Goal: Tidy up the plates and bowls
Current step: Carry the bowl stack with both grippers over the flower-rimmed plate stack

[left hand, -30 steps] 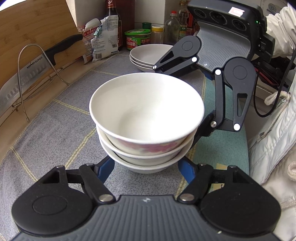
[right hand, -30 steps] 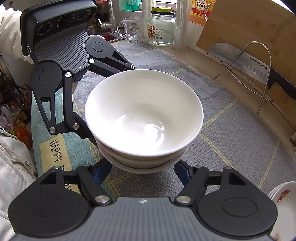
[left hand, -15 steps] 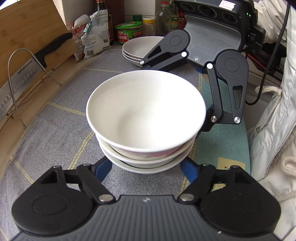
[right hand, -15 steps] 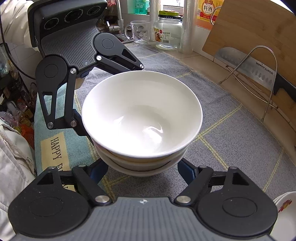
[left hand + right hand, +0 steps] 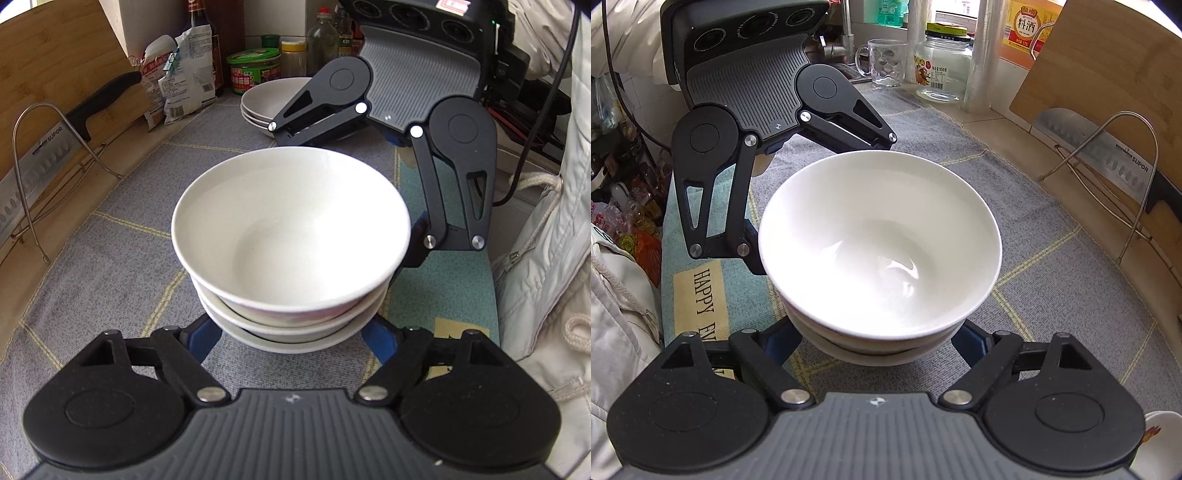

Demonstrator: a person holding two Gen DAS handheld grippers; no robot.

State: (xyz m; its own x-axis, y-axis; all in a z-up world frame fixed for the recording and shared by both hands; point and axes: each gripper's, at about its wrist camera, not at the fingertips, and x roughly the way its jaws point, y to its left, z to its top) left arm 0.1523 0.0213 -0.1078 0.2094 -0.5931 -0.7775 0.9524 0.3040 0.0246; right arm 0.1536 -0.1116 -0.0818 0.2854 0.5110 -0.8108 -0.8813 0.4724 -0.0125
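A stack of three nested white bowls (image 5: 291, 229) (image 5: 879, 240) stands on the grey mat (image 5: 110, 258); the top bowl has a pink pattern outside. My left gripper (image 5: 290, 334) has a blue finger on each side of the stack's base. Its jaws are opening and the pads do not press on the bowls. My right gripper (image 5: 877, 343) faces it from the opposite side, and its fingers (image 5: 417, 254) flank the same stack. Its jaws are opening too and are clear of the bowls. The fingertips of both are hidden under the rims.
A second stack of shallow bowls (image 5: 273, 96) sits behind, near jars and bottles. A wire rack with a cleaver (image 5: 37, 158) and a wooden board (image 5: 1108, 74) line the wall side. A glass mug (image 5: 882, 62), a jar (image 5: 942, 62), a patterned dish (image 5: 1156, 443) and a person's pale jacket (image 5: 546, 258) are around.
Both grippers' blue fingers have spread outward from the base of the bowl stack, the right one more. Both views have rolled slightly. The stack has stayed on the mat.
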